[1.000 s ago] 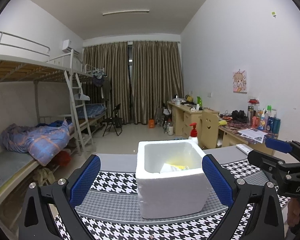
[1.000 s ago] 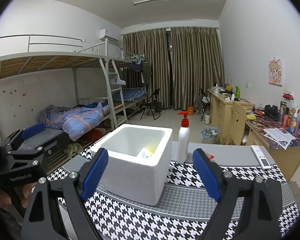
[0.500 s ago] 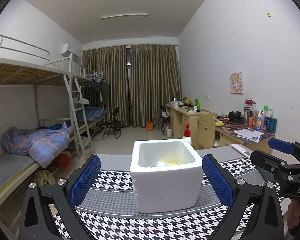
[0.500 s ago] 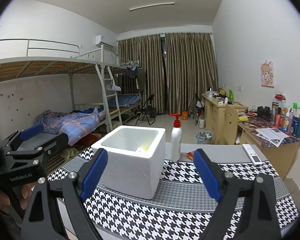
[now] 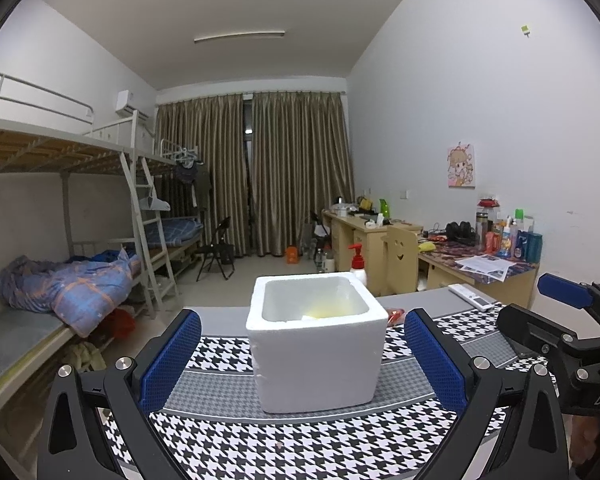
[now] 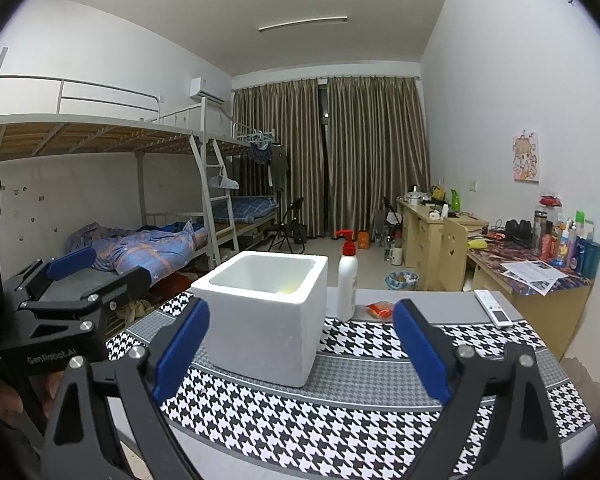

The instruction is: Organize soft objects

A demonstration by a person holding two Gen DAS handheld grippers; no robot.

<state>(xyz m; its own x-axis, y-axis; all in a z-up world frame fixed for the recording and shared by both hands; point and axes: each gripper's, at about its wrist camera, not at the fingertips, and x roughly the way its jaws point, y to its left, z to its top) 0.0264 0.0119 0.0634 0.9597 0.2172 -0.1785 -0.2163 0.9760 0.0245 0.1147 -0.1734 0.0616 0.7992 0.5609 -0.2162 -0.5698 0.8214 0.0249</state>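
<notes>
A dormitory room with bunk beds and drawn curtains lay behind a table spread with a houndstooth cloth [image 5: 300,440]. On that cloth stood a white foam box [image 5: 318,344], open at the top, with something pale yellow low inside it, too dim to name. The box sat straight ahead of the left gripper [image 5: 302,354], framed between its widely parted blue pads, which touched nothing. From the right gripper [image 6: 300,346] the box lay ahead and to the left; its jaws were opening, empty. The left hand looked the better lined up. Behind the box stood a pump bottle [image 6: 347,276], an orange packet [image 6: 381,309] just beside it, and a remote control [image 6: 493,307] farther right.
</notes>
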